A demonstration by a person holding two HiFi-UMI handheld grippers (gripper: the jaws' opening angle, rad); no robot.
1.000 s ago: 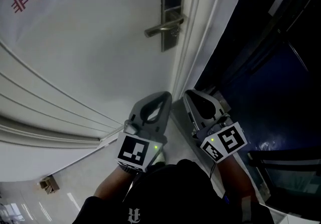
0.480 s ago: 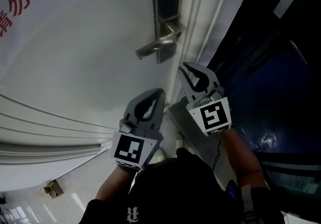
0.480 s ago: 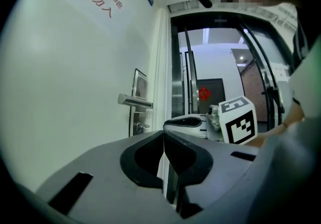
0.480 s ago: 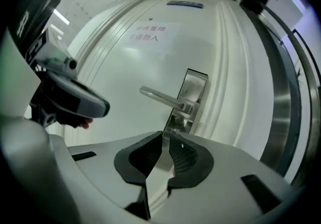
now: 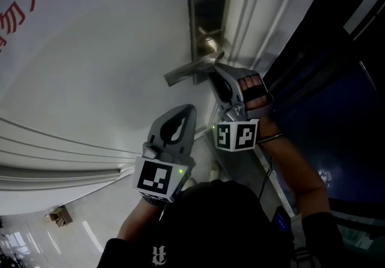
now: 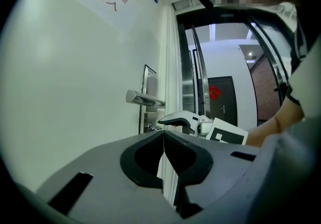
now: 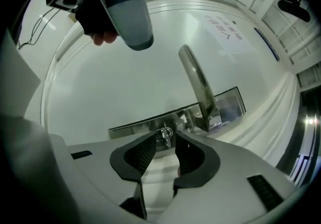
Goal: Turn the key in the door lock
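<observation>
The key [image 7: 166, 135] is sitting in the lock plate [image 7: 138, 123], just beside the root of the handle [image 7: 197, 80], with a small ring hanging off its head. We are holding the right tool [image 5: 215, 74] right at it. The jaws are standing apart, one on either side, and the key is lying at their tips with a gap showing, so nothing is being pinched yet. We are tucking that tool in under the handle, probably so the pads face the flat sides of the key's head and a wrist roll can turn it.

We are keeping the left tool [image 6: 164, 140] low and back from the door [image 5: 108, 50], jaws pressed together on nothing. This looks like a one-tool job, so it is staying out of the way.

We are judging this as the moment before the grip. The close handle is leaving little room to roll, and the loose ring could slip between pad and key.
</observation>
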